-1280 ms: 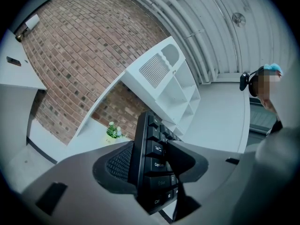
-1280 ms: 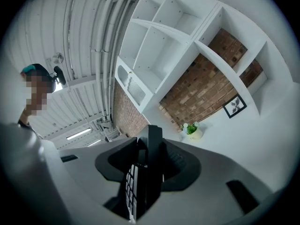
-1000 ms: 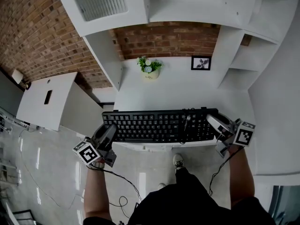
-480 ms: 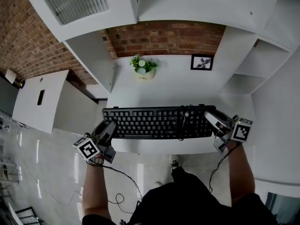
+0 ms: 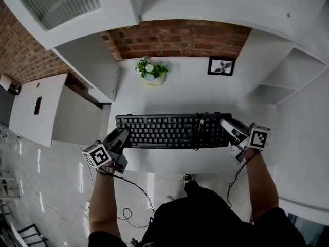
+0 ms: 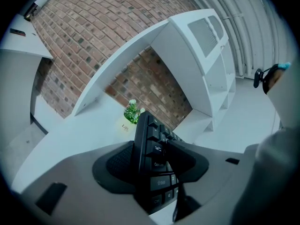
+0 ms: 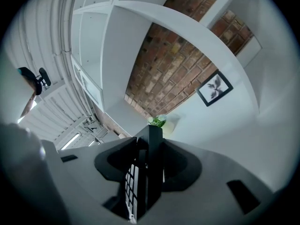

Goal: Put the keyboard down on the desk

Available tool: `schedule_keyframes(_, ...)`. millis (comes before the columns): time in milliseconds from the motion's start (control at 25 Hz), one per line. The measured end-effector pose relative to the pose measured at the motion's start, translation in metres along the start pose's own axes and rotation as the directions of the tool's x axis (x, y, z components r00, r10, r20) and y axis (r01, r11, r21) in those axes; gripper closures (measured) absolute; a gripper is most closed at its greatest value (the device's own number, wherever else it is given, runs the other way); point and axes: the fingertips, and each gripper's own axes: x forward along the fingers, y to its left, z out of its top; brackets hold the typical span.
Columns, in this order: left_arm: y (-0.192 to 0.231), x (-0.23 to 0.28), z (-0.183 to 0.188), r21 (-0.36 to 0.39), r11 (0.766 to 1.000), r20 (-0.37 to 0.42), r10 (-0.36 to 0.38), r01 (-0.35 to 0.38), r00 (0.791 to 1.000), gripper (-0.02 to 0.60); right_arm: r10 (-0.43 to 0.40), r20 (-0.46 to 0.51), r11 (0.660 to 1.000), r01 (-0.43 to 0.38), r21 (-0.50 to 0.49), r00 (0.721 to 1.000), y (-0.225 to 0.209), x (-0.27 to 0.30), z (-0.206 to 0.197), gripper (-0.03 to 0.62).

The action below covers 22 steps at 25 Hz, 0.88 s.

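The step in hand is the lowering itself. The keyboard (image 5: 172,131) hangs level between the two grippers, over the front half of the desk (image 5: 180,94), with both ends gripped. The left gripper (image 5: 121,136) pinches the keyboard's left end, one jaw on the key side and one on the underside. Its own view shows that end seated deep between the jaws, by the shift and caps keys. The right gripper (image 5: 226,126) pinches the opposite end the same way, clamped on the thin black edge. A cable (image 5: 198,133) lies draped across the keys, just inward of the right gripper. Well ahead of both grippers, a potted plant (image 5: 149,72) and a small framed picture (image 5: 221,66) stand at the back of the desk by the brick wall. They are clear of where the keyboard is heading.

No view shows whether the underside already touches the desk. It looks close, and the desk's front edge lies just behind the grippers, toward the person.

The next move probably calls for bringing both ends down together so the keyboard lands flat, not one corner first. With a jaw under each end, those ends will likely sit slightly raised until release. Both grippers would then need to spread and slide outward, each away from its own end, without dragging the keyboard sideways or catching the cable.
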Motion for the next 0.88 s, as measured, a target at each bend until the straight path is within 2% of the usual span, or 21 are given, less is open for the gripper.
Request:
schedule_keyframes(80,0.001,0.007,-0.005,-0.022,1.000,-0.014,-0.011,0.011,1.000,0.350,-0.022,-0.022,1.000,0.022,0.014,1.000,-0.012,0.001,-0.003,0.424)
schedule_keyframes(360,0.060,0.036,-0.029,-0.037,0.990,-0.070,0.131,-0.134,0.989,0.348,-0.012,-0.070,0.998,0.017,0.067,0.997,-0.071,0.034,-0.012,0.419)
schedule_keyframes(560,0.081,0.050,-0.055,-0.104,0.980,-0.133,0.153,-0.168,0.979,0.345,-0.073,-0.124,0.988,0.089,0.128,0.990,-0.107,0.046,-0.029,0.414)
schedule_keyframes(720,0.094,0.053,-0.070,-0.114,0.969,-0.176,0.196,-0.218,0.965,0.344,-0.118,-0.175,0.978,0.145,0.148,0.977,-0.128,0.049,-0.045,0.407)
schedule_keyframes(880,0.103,0.057,-0.074,-0.095,0.963,-0.199,0.231,-0.253,0.952,0.342,-0.181,-0.221,0.971,0.210,0.116,0.958,-0.145,0.052,-0.056,0.394)
